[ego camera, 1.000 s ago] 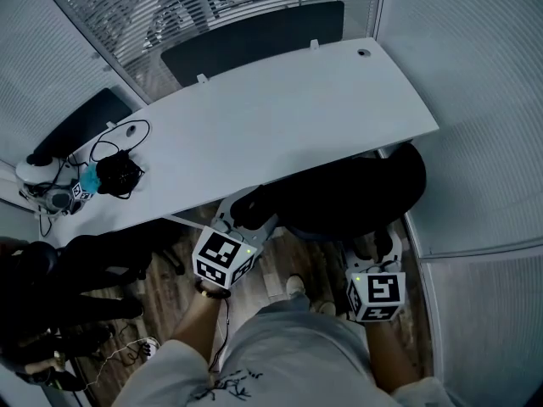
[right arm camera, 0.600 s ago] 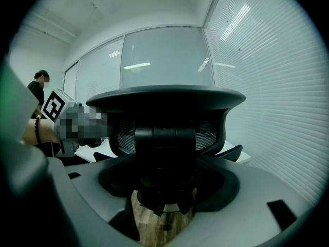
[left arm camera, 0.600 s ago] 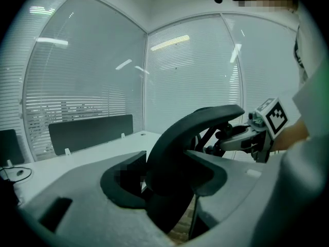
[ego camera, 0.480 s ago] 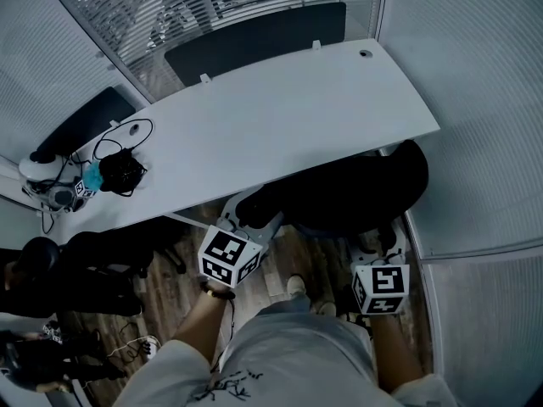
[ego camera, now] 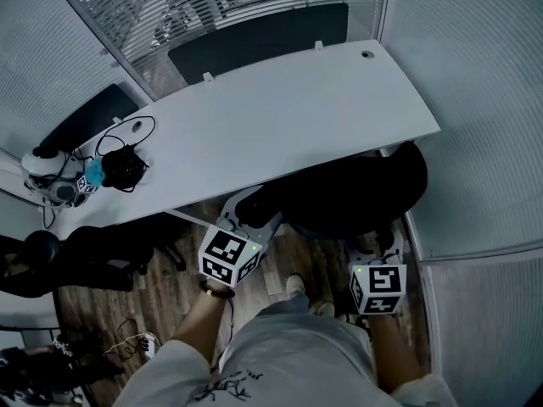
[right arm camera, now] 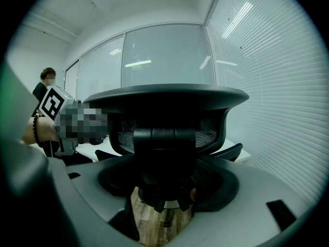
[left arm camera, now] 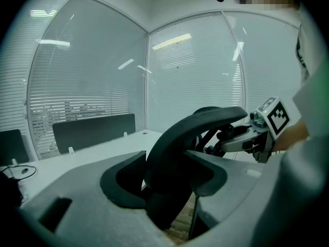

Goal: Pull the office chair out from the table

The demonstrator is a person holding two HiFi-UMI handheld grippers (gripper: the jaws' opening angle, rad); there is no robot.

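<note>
One long white table (ego camera: 280, 117) spans the scene from the near left to the far right, with glass walls and blinds beyond it. The black office chair (ego camera: 356, 193) stands at the table's right end, its seat tucked under the near edge and its back toward the person. A second dark chair (ego camera: 93, 257) sits at the near left. The left gripper (ego camera: 254, 219) is clamped on the left side of the chair back's curved frame. The right gripper (ego camera: 377, 246) is closed around the central spine of the back. A black cable bundle (ego camera: 123, 170) lies on the table's left end.
</note>
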